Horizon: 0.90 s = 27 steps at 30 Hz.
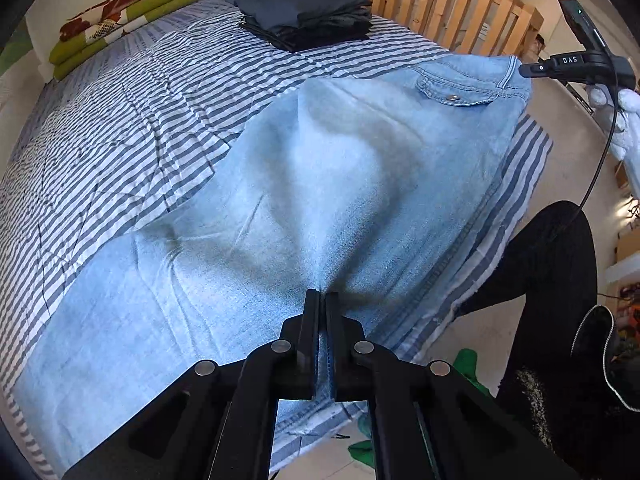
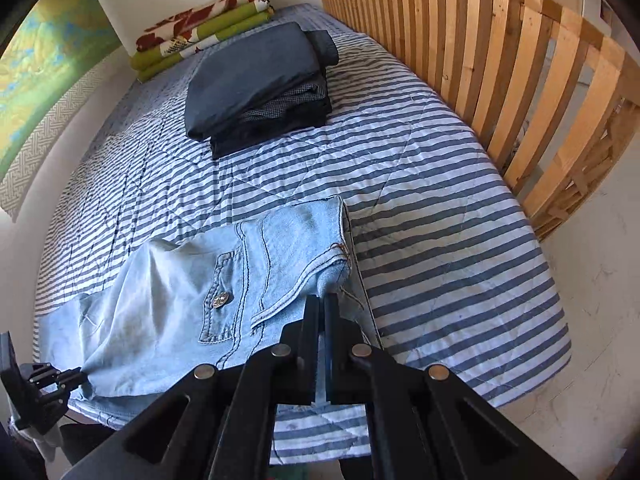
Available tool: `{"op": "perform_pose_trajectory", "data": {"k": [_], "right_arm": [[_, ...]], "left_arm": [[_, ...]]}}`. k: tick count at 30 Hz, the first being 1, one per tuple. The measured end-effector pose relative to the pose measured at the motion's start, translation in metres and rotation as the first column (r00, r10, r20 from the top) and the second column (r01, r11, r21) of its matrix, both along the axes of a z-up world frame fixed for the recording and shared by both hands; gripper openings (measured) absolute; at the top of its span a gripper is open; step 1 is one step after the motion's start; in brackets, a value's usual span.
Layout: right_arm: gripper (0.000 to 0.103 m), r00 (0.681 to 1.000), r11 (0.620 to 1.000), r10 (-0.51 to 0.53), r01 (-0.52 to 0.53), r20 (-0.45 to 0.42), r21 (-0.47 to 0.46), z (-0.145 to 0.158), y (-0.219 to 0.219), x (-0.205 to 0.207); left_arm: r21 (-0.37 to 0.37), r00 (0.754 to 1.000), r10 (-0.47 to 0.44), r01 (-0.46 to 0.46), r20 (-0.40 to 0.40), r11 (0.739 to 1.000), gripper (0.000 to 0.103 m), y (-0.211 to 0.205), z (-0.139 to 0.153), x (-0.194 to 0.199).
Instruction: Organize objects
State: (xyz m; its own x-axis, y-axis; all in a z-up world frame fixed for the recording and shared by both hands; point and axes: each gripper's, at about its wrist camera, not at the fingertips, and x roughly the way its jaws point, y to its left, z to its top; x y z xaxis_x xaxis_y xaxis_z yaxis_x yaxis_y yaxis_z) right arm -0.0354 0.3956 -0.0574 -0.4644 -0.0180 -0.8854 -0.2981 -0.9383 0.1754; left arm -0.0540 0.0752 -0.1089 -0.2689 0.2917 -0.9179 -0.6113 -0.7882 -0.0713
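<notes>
Both downtilted fingers [image 1: 322, 296] clamping jeans [image 1: 320, 168]

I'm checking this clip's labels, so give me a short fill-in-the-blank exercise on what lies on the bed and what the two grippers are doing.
1. Both the left gripper and the right gripper are shut on the light blue ____.
2. The bedspread is striped blue and ____.
3. The pile of dark folded clothes lies nearer the ____ slatted rail than the jeans do.

Missing words: jeans; white; wooden
</notes>
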Motion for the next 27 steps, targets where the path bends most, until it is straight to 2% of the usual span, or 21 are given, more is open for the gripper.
{"op": "perform_pose_trajectory", "data": {"k": [3, 5, 8, 10, 12, 14, 15, 17, 18, 20, 21, 24, 25, 27], "right_arm": [[0.002, 1.000, 0.999, 0.003, -0.003, 0.023, 0.032, -0.011, -0.005, 0.022], [0.002, 0.998, 0.999, -0.005, 0.001, 0.066, 0.053, -0.032, -0.005, 0.029], [0.002, 0.989, 0.995, -0.022, 0.008, 0.147, 0.098, -0.072, -0.002, 0.026], [0.002, 0.977, 0.995, -0.018, -0.003, 0.214, 0.096, -0.095, -0.003, 0.023], [0.004, 0.956, 0.993, 0.018, -0.051, 0.294, 0.108, -0.110, -0.006, 0.023], [0.011, 0.958, 0.988, 0.025, -0.068, 0.287, 0.140, -0.100, -0.007, 0.027], [0.015, 0.964, 0.987, 0.010, -0.052, 0.266, 0.151, -0.090, -0.005, 0.030], [0.017, 0.980, 0.988, -0.007, -0.024, 0.198, 0.150, -0.066, -0.002, 0.033], [0.018, 0.986, 0.988, -0.001, -0.025, 0.169, 0.155, -0.056, -0.002, 0.031], [0.027, 0.992, 0.985, 0.021, -0.041, 0.122, 0.169, -0.041, -0.006, 0.019], [0.034, 0.994, 0.984, 0.031, -0.048, 0.105, 0.169, -0.036, -0.008, 0.008], [0.040, 0.994, 0.983, 0.074, -0.086, 0.080, 0.162, -0.035, -0.014, -0.030], [0.046, 0.993, 0.981, 0.090, -0.102, 0.078, 0.165, -0.038, -0.014, -0.043], [0.052, 0.990, 0.977, 0.119, -0.130, 0.078, 0.169, -0.047, -0.008, -0.068]], "left_arm": [[-0.011, 0.999, -0.027, 0.027, 0.026, 1.000, 0.002, 0.008, -0.016, 0.016], [-0.020, 0.998, -0.033, 0.034, 0.045, 0.999, 0.003, 0.014, -0.033, 0.022], [-0.024, 0.991, -0.037, 0.040, 0.127, 0.999, 0.005, 0.023, -0.057, 0.021], [-0.034, 0.989, -0.051, 0.056, 0.138, 0.998, 0.006, 0.020, -0.059, 0.027], [-0.001, 0.987, -0.056, 0.057, 0.148, 0.998, 0.008, 0.008, -0.047, 0.030], [0.023, 0.992, -0.025, 0.023, 0.127, 0.999, 0.011, -0.012, -0.028, 0.029], [0.029, 0.994, -0.006, 0.003, 0.108, 1.000, 0.015, -0.023, -0.019, 0.025], [0.017, 0.995, 0.081, -0.082, 0.053, 0.996, 0.024, -0.050, -0.005, 0.004], [0.019, 0.990, 0.129, -0.130, 0.048, 0.991, 0.025, -0.065, -0.001, -0.010], [0.016, 0.974, 0.222, -0.223, 0.038, 0.975, 0.025, -0.092, 0.001, -0.036], [0.016, 0.966, 0.257, -0.258, 0.033, 0.966, 0.025, -0.103, 0.001, -0.048], [0.027, 0.948, 0.317, -0.318, 0.038, 0.948, 0.025, -0.122, -0.003, -0.074], [0.026, 0.943, 0.329, -0.330, 0.045, 0.944, 0.025, -0.126, -0.006, -0.079], [-0.001, 0.942, 0.333, -0.333, 0.035, 0.943, 0.025, -0.128, -0.019, -0.086]]}}
